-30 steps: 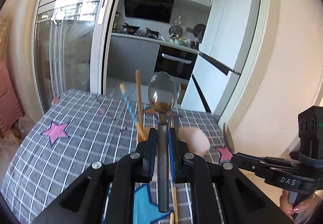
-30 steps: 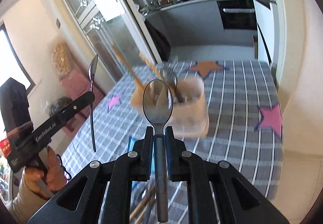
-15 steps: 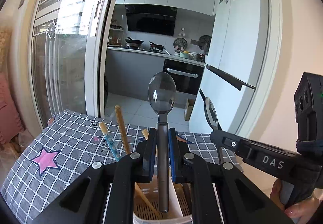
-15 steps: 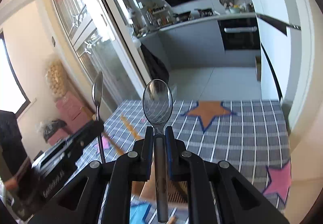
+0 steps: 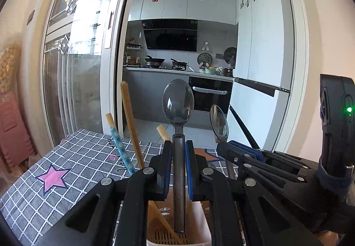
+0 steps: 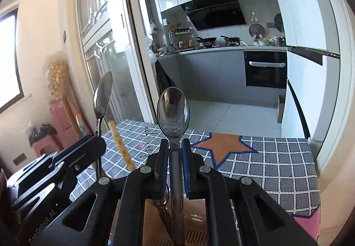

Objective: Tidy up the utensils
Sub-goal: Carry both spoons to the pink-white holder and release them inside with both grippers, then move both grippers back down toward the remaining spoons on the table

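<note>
Both grippers have been swung in over the beige slotted plastic utensil holder, which sat further off at 12 o'clock a second earlier and is now seen directly beneath the jaws at 6 o'clock.

Left gripper: jaws nearly closed, clamped on the handle of a grey metal spoon, bowl up at 12 o'clock, handle tip down inside the holder.

Right gripper: jaws pinched tight on a second shiny steel spoon, same upright axis, tip just above the holder floor.

Wooden chopsticks are already standing in the holder at 10 o'clock.

Release is judged next; both spoons hang equally near, left tip slightly deeper.
</note>
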Tool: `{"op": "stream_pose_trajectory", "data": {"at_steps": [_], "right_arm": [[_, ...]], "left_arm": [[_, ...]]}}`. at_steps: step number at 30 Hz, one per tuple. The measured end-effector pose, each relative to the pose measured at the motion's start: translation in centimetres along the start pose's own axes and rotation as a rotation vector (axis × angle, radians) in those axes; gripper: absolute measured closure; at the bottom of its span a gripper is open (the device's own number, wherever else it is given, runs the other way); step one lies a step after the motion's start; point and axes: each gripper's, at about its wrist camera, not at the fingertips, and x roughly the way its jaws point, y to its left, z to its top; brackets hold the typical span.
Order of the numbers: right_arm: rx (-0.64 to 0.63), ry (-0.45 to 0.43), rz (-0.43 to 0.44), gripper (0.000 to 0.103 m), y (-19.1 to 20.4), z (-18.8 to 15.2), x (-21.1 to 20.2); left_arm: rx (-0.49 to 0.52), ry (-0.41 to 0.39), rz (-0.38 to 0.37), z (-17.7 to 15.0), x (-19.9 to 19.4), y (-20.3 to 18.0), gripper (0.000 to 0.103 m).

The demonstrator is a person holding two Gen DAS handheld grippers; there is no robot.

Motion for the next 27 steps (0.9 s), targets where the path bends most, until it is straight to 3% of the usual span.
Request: {"op": "stream_pose_trajectory", "data": {"at_steps": [18, 20, 22, 27], "right_arm": [[-0.059, 0.03, -0.015, 0.09, 0.2, -2.9, -1.0], [-0.055, 0.043, -0.006, 0.086, 0.1, -2.9, -1.1], [-0.047, 0.044, -0.007, 0.071, 0.1, -2.8, -1.4], [-0.025, 0.032, -0.021, 0.063, 0.0, -2.3, -2.5]], "left_arm": [[0.045, 0.098, 0.044, -3.2, 0.0, 0.7, 0.061], [0.044, 0.104, 0.044, -3.3, 0.0, 0.8, 0.061], [0.042, 0.109, 0.044, -3.2, -0.2, 0.9, 0.061], [0.027, 0.13, 0.049, -2.9, -0.4, 1.3, 0.061]]}}
